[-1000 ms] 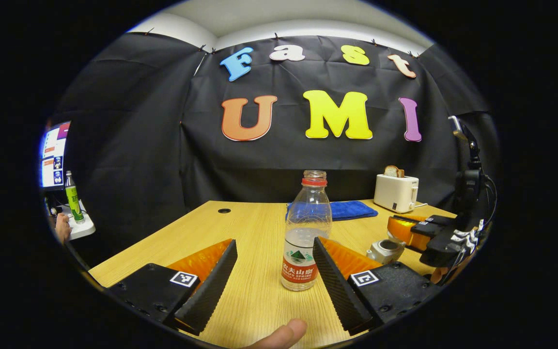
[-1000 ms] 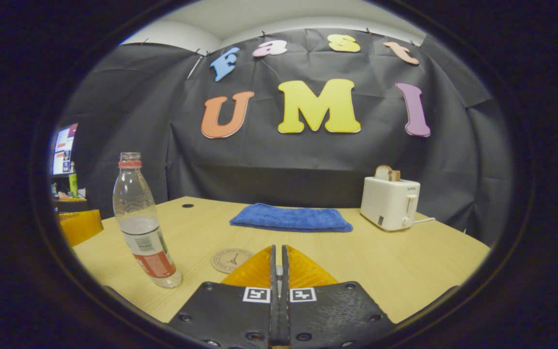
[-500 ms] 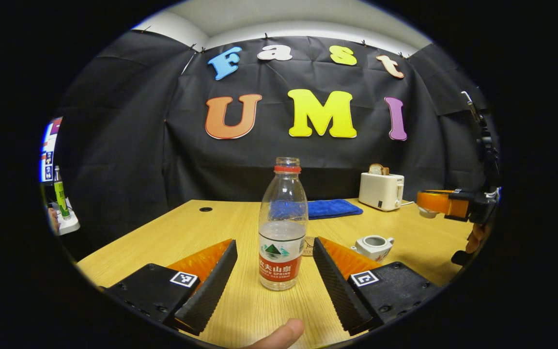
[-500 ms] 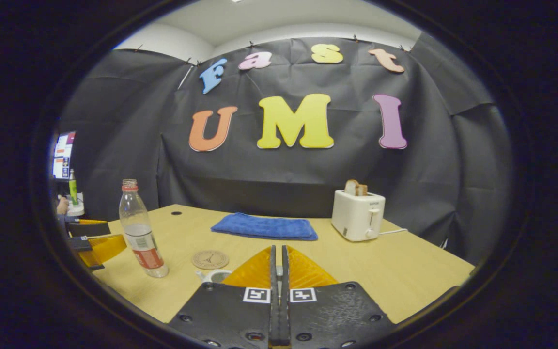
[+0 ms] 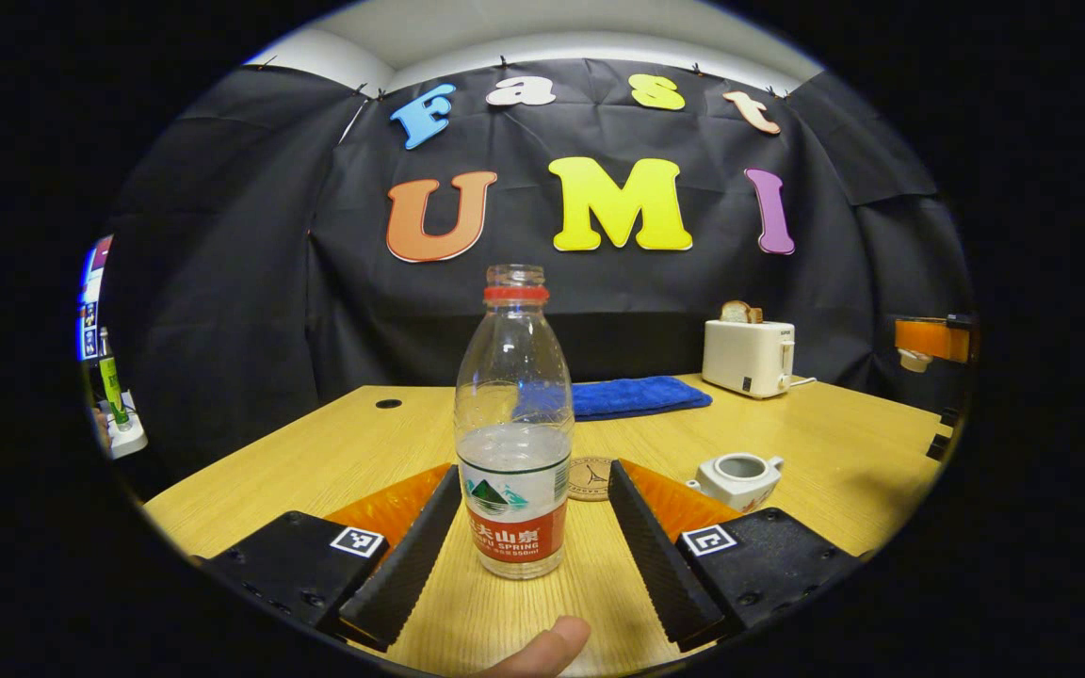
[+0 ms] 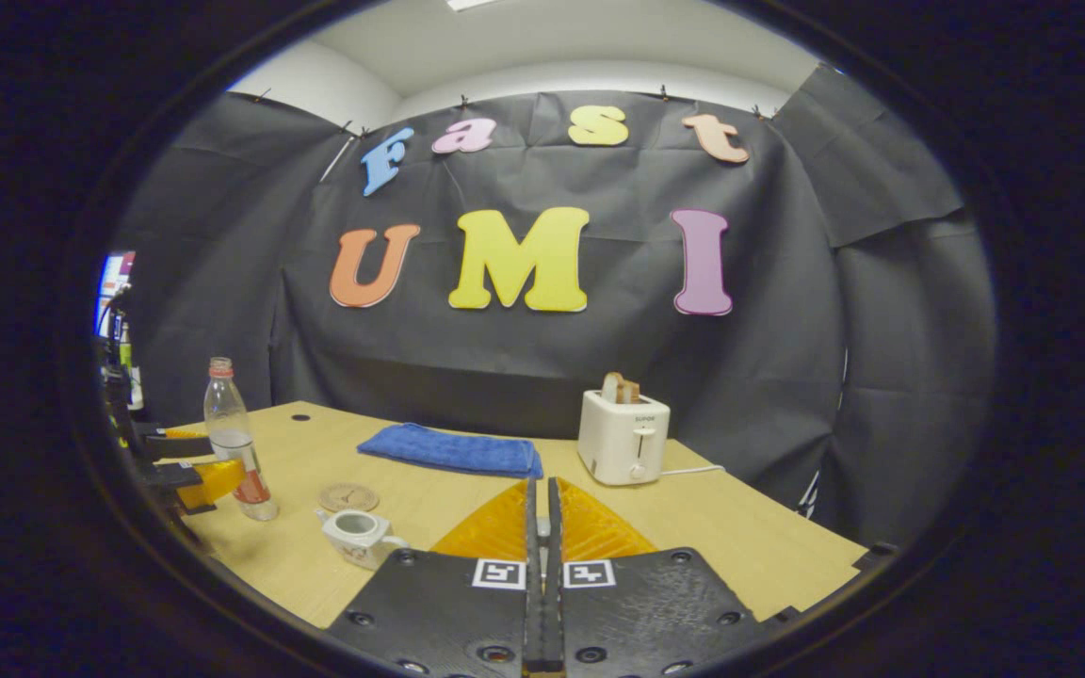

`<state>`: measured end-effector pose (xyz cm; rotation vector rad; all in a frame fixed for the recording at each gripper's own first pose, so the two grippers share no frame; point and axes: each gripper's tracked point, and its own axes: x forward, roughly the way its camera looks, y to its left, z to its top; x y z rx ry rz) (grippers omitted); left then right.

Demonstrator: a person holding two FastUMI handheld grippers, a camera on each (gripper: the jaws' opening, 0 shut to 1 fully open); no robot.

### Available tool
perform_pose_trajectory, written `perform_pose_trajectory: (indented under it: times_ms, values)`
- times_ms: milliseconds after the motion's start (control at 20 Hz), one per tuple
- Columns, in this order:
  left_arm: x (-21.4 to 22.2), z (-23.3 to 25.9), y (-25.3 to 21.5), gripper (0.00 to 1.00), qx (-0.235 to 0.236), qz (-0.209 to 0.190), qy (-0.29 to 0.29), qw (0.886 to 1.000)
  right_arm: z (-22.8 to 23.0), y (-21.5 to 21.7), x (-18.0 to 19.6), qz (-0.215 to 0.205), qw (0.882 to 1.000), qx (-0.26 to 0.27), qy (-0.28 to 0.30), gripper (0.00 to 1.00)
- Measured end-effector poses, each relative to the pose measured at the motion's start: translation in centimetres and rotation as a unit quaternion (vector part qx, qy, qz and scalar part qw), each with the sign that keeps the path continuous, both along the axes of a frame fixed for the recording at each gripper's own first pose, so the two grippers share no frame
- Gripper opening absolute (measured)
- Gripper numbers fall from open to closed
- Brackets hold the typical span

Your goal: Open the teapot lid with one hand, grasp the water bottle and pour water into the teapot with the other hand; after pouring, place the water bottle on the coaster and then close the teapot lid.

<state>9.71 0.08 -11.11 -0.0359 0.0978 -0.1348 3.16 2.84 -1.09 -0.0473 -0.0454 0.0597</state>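
The water bottle [image 5: 514, 443] stands upright between the left gripper [image 5: 531, 527]'s spread fingers, with a gap on each side. Behind it the coaster [image 5: 590, 476] lies bare, the lidless teapot [image 5: 738, 476] just to its right. Bare tabletop [image 6: 740, 527] stretches beyond the toaster [image 6: 623, 438] and blue cloth [image 6: 451, 450].

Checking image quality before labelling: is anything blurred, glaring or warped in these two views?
Left gripper view: water bottle sharp, light glints on its clear plastic, table edge bowed by the fisheye. Right gripper view: teapot small but crisp, toaster evenly lit, no harsh glare.
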Motion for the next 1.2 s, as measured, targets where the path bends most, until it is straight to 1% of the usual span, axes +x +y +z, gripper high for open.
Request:
perform_pose_trajectory:
  times_ms: [100,200,350,400,450,500,550,600,700,750,850,1000,1100,1200]
  values:
    - [0.9,0.0,0.2,0.99,-0.006,0.009,0.004,1.000,-0.6,-0.7,0.2,-0.003,1.000,-0.001,0.004,0.00]
    - [1.8,0.7,0.3,0.99,-0.021,0.014,-0.006,1.000,-1.2,-1.1,0.6,-0.003,1.000,0.000,0.014,0.00]
    - [2.7,1.3,1.1,0.99,-0.019,0.032,-0.022,0.999,-1.2,-1.6,0.8,-0.001,1.000,0.003,0.014,0.00]
    - [2.9,1.1,0.8,0.97,-0.019,0.025,-0.019,0.999,-1.2,-1.7,0.8,-0.001,1.000,0.004,0.015,0.00]
    - [2.9,0.7,0.3,0.94,-0.016,0.018,-0.014,1.000,-1.1,-1.7,0.7,0.000,1.000,0.004,0.014,0.00]
    - [3.1,0.7,0.6,0.87,-0.011,0.020,-0.013,1.000,-1.0,-1.8,0.7,0.001,1.000,0.005,0.013,0.00]
    - [3.2,0.7,0.6,0.83,-0.008,0.020,-0.011,1.000,-0.9,-1.9,0.7,0.001,1.000,0.005,0.013,0.00]
    - [2.9,0.8,0.4,0.81,-0.005,0.018,-0.008,1.000,-0.9,-1.9,0.5,0.002,1.000,0.005,0.012,0.00]
    - [2.4,1.0,0.0,0.80,0.006,0.014,-0.001,1.000,-0.9,-2.1,0.6,0.001,1.000,0.004,0.011,0.00]
    - [2.1,1.4,-0.3,0.79,0.018,0.010,-0.005,1.000,-0.9,-2.2,0.7,0.000,1.000,0.003,0.012,0.00]
    - [1.6,1.9,-0.5,0.78,0.065,0.011,-0.009,0.998,-1.2,-2.5,0.8,-0.001,1.000,0.002,0.017,0.00]
    - [0.9,2.5,-1.2,0.78,0.134,0.007,-0.008,0.991,-1.0,-2.7,0.7,-0.005,1.000,-0.003,0.016,0.00]
    - [0.6,2.9,-1.9,0.78,0.182,0.002,-0.008,0.983,-1.0,-2.6,0.6,-0.001,1.000,-0.007,0.016,0.00]
    - [0.3,2.9,-2.3,0.78,0.231,0.003,-0.006,0.973,-1.2,-2.7,0.7,0.000,1.000,-0.012,0.018,0.00]
